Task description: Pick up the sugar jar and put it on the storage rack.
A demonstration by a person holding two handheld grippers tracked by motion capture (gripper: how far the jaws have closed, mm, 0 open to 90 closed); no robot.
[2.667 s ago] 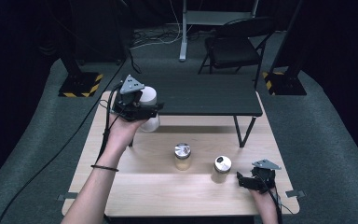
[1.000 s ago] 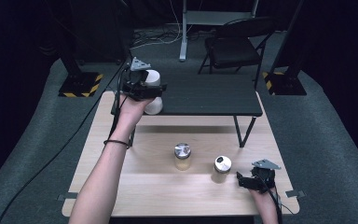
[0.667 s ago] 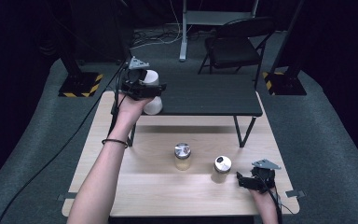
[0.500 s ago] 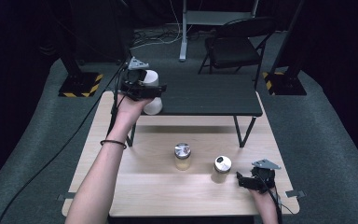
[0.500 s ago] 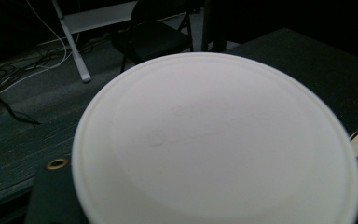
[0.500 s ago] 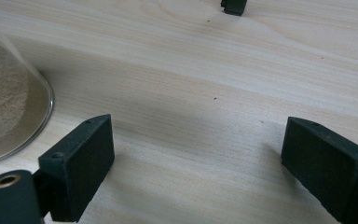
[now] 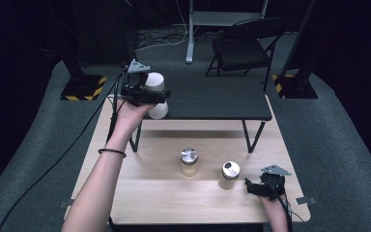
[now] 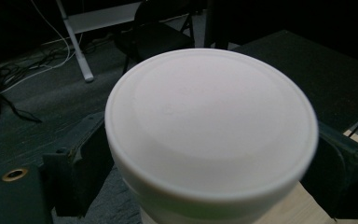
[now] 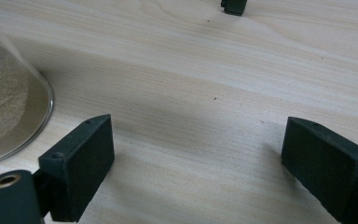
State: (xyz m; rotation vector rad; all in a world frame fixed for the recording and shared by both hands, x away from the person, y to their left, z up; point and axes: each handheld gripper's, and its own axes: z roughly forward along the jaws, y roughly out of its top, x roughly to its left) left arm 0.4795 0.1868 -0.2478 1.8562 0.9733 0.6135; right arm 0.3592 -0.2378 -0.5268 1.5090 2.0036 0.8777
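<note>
White container [image 8: 212, 135] sits btwn left gripper [image 7: 147, 94] jaws, just opening, pads off its sides.

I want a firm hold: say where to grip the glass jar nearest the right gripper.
Take the glass jar by its body below the metal lid, coming level from its right: it stands upright, that side clear, right gripper open beside it.

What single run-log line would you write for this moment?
left gripper: jaws just opening, white jar between them at black shelf edge | right gripper: open, resting on wooden table | two glass jars untouched
</note>
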